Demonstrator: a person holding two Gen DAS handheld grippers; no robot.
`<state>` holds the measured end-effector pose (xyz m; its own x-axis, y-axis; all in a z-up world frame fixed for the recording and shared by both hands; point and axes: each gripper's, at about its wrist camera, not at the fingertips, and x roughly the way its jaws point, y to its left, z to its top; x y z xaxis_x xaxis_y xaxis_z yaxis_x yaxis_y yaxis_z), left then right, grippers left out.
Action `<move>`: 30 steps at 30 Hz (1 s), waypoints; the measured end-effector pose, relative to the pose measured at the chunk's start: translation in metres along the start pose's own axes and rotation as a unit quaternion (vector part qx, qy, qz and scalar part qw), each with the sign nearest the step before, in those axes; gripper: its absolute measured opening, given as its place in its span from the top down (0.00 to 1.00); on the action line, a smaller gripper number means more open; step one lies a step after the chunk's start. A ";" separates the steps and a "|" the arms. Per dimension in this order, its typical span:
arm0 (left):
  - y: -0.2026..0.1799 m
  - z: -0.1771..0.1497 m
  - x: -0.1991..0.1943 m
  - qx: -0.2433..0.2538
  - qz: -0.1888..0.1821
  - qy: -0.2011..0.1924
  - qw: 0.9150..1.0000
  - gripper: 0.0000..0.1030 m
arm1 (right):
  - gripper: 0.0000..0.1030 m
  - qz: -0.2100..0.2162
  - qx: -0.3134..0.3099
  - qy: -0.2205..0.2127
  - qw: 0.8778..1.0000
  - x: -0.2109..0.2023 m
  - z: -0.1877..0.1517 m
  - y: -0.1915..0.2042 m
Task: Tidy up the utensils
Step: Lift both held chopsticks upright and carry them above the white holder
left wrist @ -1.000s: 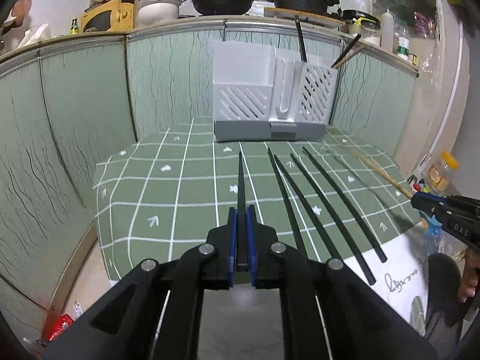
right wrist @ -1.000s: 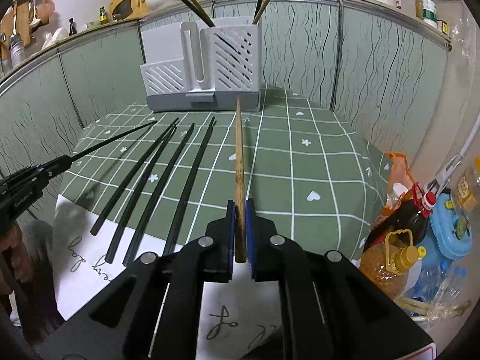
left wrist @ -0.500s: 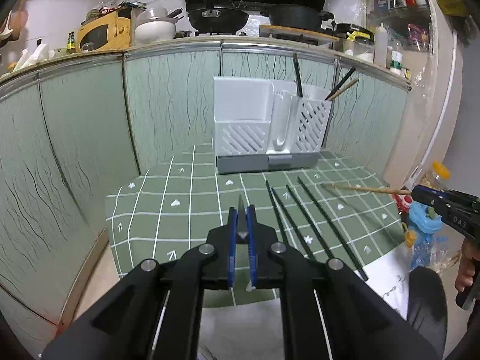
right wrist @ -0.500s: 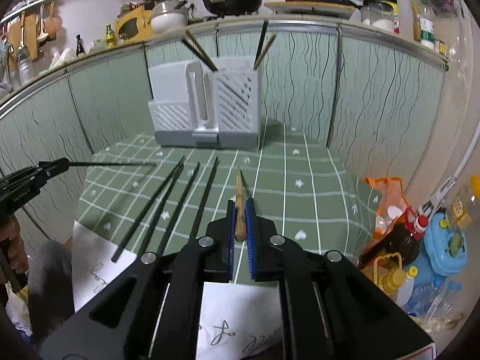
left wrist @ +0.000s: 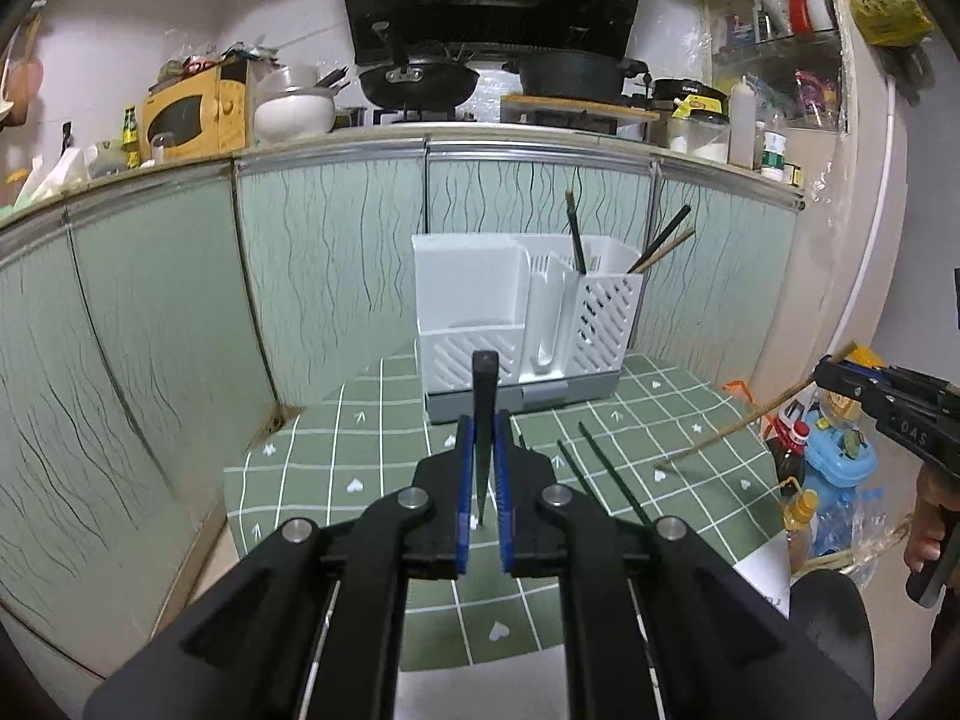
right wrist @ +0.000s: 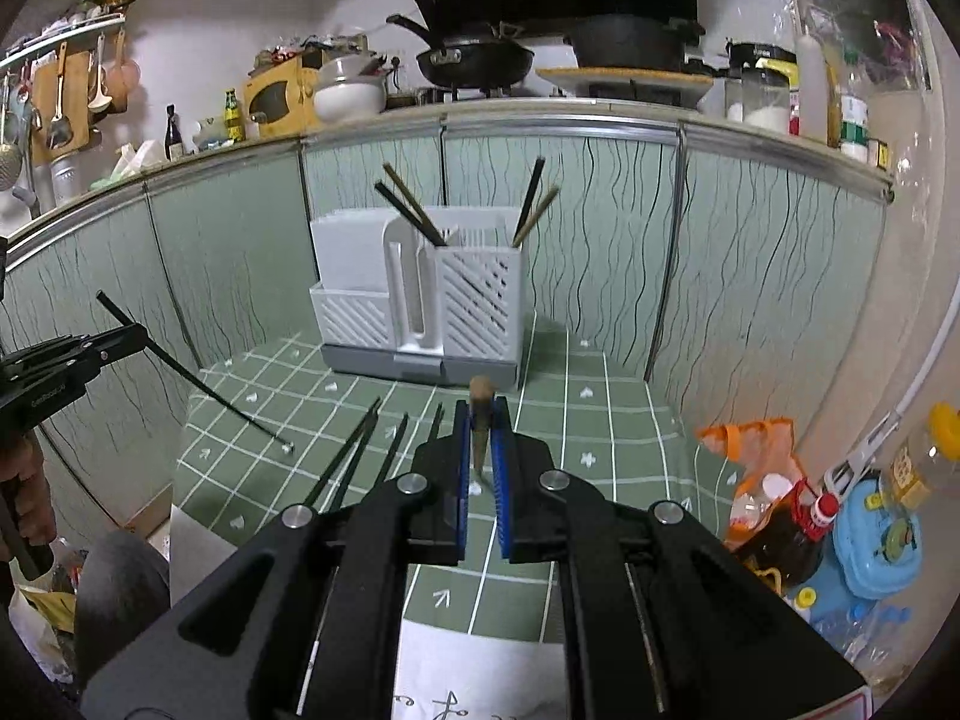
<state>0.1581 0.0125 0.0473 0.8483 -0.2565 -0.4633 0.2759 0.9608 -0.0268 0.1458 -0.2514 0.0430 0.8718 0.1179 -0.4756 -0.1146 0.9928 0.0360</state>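
My left gripper (left wrist: 483, 420) is shut on a black chopstick (left wrist: 485, 378), held in the air above the green checked tablecloth (left wrist: 372, 456). In the right wrist view that gripper (right wrist: 129, 339) shows at the left, its black chopstick (right wrist: 198, 384) slanting down toward the cloth. My right gripper (right wrist: 480, 405) is shut on a wooden chopstick (right wrist: 480, 396); from the left wrist view that wooden chopstick (left wrist: 738, 426) angles down to the cloth. A white utensil holder (right wrist: 420, 294) stands at the table's back with chopsticks (right wrist: 414, 210) in its slotted compartment. More black chopsticks (right wrist: 360, 450) lie on the cloth.
Oil bottles (right wrist: 780, 534), a blue container (right wrist: 876, 540) and an orange bag (right wrist: 756, 450) crowd the floor right of the table. White paper (right wrist: 480, 678) covers the near edge. Green cabinet doors (left wrist: 150, 330) wall the table behind and left, under a counter with pans.
Both grippers have risen, lifting their chopsticks off the cloth. The sticks lay flat pointing at the holder; now they hang tilted, tips near the cloth. The holder looks lower in both views.
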 end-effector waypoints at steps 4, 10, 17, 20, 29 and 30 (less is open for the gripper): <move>-0.002 0.008 -0.001 0.006 -0.004 -0.004 1.000 0.94 | 0.94 0.003 -0.001 -0.006 1.000 -0.003 0.010 -0.001; -0.006 0.015 0.005 0.013 -0.010 0.002 1.000 0.94 | 0.94 0.009 -0.003 -0.006 1.000 -0.005 0.020 -0.003; -0.010 0.028 0.012 0.013 -0.031 0.012 0.999 0.94 | 0.94 0.017 -0.004 -0.006 1.000 -0.004 0.035 -0.004; -0.011 0.039 0.013 0.010 -0.045 0.014 0.999 0.94 | 0.94 0.020 -0.002 -0.008 1.000 -0.004 0.044 -0.006; -0.020 0.079 0.014 0.017 -0.058 -0.001 0.998 0.94 | 0.94 0.026 -0.005 -0.020 0.999 -0.005 0.078 -0.010; -0.022 0.083 0.015 0.016 -0.059 -0.001 0.998 0.94 | 0.94 0.027 -0.005 -0.021 0.999 -0.005 0.080 -0.010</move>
<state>0.2028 -0.0208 0.1145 0.8097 -0.3685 -0.4567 0.3887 0.9198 -0.0532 0.1807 -0.2600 0.1157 0.8829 0.1726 -0.4366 -0.1665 0.9846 0.0526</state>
